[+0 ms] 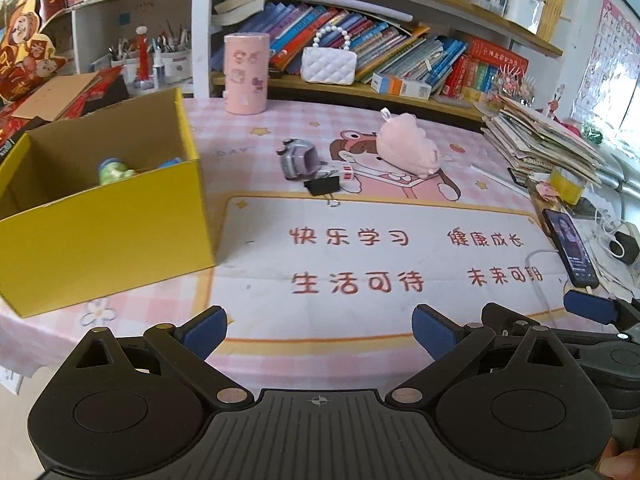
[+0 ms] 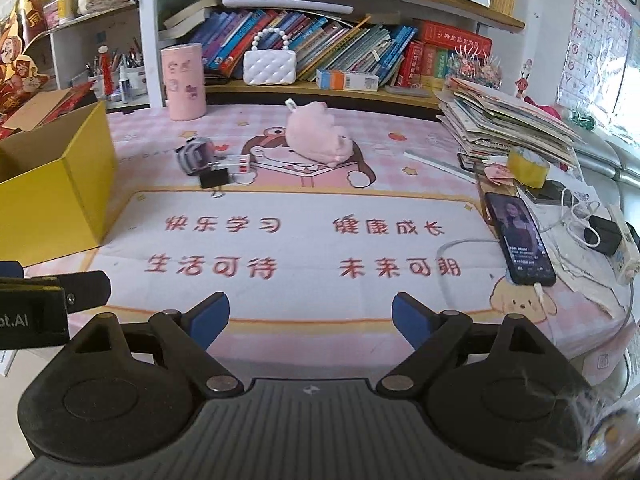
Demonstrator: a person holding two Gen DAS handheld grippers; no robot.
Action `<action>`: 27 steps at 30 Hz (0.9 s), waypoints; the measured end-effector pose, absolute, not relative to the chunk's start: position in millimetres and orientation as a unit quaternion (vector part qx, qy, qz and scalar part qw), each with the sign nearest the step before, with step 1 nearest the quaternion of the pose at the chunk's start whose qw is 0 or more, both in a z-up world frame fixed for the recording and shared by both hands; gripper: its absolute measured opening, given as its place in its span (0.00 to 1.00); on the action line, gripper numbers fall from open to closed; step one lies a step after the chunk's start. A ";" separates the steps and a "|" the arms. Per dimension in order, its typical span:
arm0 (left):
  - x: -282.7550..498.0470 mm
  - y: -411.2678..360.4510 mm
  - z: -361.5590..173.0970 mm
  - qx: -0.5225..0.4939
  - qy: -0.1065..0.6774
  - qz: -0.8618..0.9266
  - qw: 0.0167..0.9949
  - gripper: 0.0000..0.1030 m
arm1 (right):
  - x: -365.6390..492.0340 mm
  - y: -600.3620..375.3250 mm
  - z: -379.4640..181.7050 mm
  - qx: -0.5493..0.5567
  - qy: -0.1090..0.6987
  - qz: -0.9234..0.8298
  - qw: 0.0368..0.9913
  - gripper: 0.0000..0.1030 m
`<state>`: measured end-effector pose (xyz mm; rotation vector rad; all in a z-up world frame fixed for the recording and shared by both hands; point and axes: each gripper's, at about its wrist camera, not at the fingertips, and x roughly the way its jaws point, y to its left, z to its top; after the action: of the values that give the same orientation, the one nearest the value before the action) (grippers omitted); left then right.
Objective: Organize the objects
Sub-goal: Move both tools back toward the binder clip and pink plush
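A yellow cardboard box (image 1: 104, 232) stands open at the left of the pink desk mat, with a green toy (image 1: 114, 171) and something blue inside. Farther back on the mat lie a grey toy car (image 1: 298, 158), a black binder clip (image 1: 322, 185), a small white cube (image 1: 347, 173) and a pink plush (image 1: 406, 146). My left gripper (image 1: 320, 330) hovers open over the mat's near edge with nothing between its blue pads. My right gripper (image 2: 311, 316) is also open and empty, well short of the plush (image 2: 318, 136), car (image 2: 196, 156) and clip (image 2: 214, 179). The box (image 2: 56, 196) is at its left.
A pink cylinder tin (image 1: 245, 74) and a white quilted purse (image 1: 329, 62) stand at the back by the bookshelf. A stack of papers (image 2: 508, 128), a yellow tape roll (image 2: 528, 166), a phone (image 2: 520, 236) on a cable and a charger crowd the right side.
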<state>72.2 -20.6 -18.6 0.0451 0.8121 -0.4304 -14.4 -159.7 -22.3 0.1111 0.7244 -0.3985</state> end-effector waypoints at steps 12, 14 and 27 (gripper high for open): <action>117.0 -70.6 -32.0 -0.005 0.411 -0.172 0.895 0.97 | 30.0 -228.9 -34.8 0.045 0.367 -0.174 0.913 0.87; 123.9 -77.7 -31.8 -0.004 0.409 -0.163 0.898 0.97 | 38.1 -239.5 -37.1 0.043 0.367 -0.170 0.913 0.87; 177.2 -116.5 -38.2 -0.004 0.400 -0.122 0.908 0.92 | 105.0 -300.3 -40.0 0.030 0.344 -0.152 0.926 0.89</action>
<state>177.2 -116.5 -38.2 -0.0092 0.8256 -0.2523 105.0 -300.3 -40.0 0.0606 0.7056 -0.3124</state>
